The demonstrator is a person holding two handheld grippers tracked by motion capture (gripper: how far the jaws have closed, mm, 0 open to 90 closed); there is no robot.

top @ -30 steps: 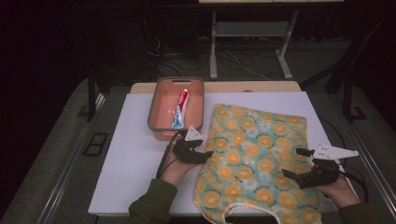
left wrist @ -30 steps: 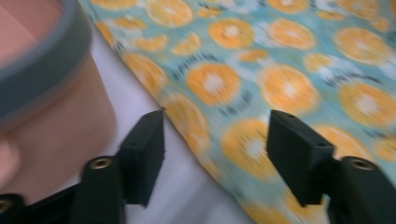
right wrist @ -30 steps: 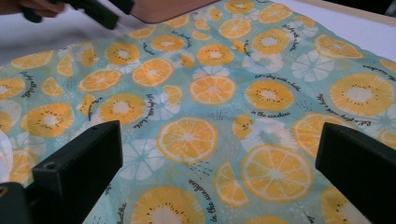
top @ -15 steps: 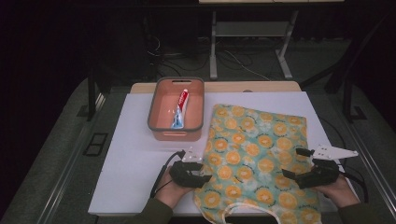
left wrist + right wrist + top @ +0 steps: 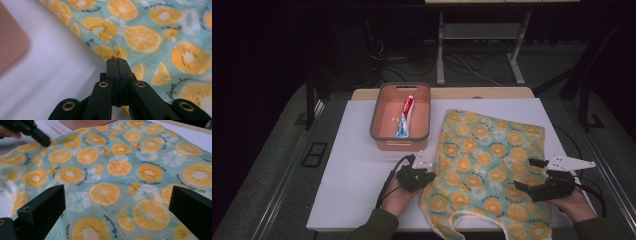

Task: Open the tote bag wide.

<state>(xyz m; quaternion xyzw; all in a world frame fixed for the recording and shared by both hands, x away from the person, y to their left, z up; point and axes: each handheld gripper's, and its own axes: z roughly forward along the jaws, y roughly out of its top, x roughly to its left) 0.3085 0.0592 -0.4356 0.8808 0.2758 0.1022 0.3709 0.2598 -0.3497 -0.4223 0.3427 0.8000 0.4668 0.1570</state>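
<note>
While the left tool (image 5: 428,176) has just been closing at the left edge of the fruit-print cloth bag (image 5: 492,165), the high view shows it moved down that edge, nearer the person; the bag lies flat on the white surface (image 5: 357,190), beside an orange bin (image 5: 401,116) holding a toothpaste tube (image 5: 404,116). Across the bag, the right tool (image 5: 532,177) hovers over its right side. From the left gripper view, the jaws meet on a thin fold of the bag's edge (image 5: 113,53), so lifting or opening the bag can likely begin. From the right gripper view, the jaws stand wide apart above the print (image 5: 117,195), holding nothing.
</note>
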